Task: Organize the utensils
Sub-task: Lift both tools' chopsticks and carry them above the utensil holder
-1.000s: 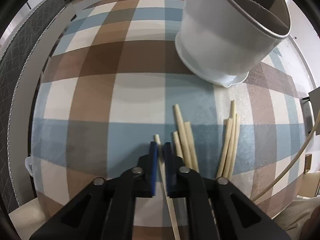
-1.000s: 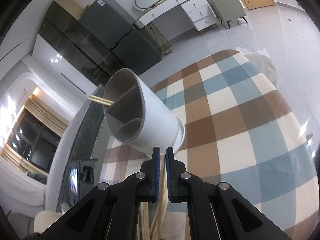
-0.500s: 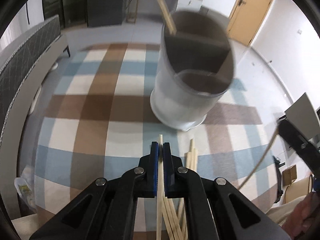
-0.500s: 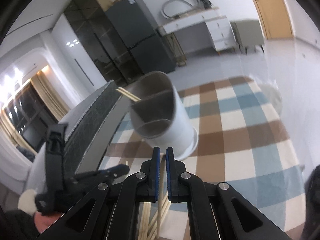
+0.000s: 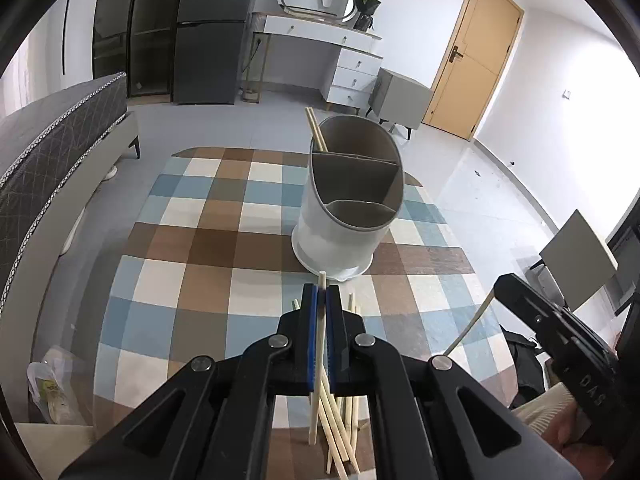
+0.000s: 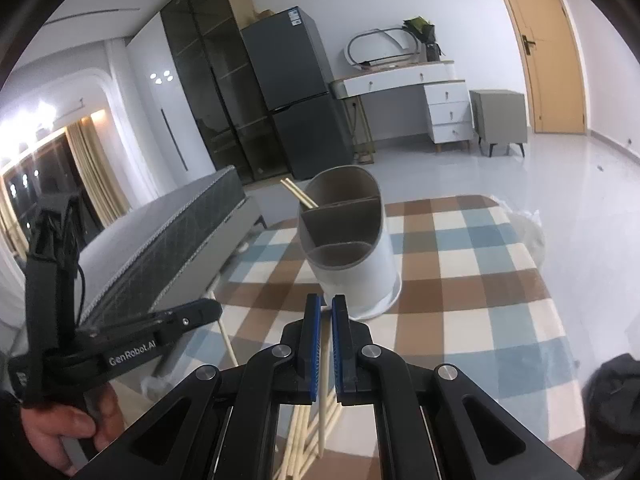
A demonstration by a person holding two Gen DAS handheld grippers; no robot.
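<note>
Table – checked cloth, brown/blue/cream; bears all items below

Holder – white, oval, 3 compartments w/ grey-brown lining; stands upright toward far-middle of table. Far compartment holds 2 chopsticks, leaning left over rim. Middle & near compartments: contents not visible

Left gripper – black, blue pads; jaws clamped together on 1 chopstick, tip pokes out just past the pads, pointing at holder base, rest runs down below jaws. Seen from right wrist view at frame left, held in a hand, stick hanging down from its tip

Right gripper – same type; jaws closed on 1 chopstick running down below pads. Seen from left wrist view at frame right, stick slanting down-left from its tip

Loose chopsticks – pale, small heap on table near edge, under left gripper, near side of holder; count unclear, partly hidden by jaws
</note>
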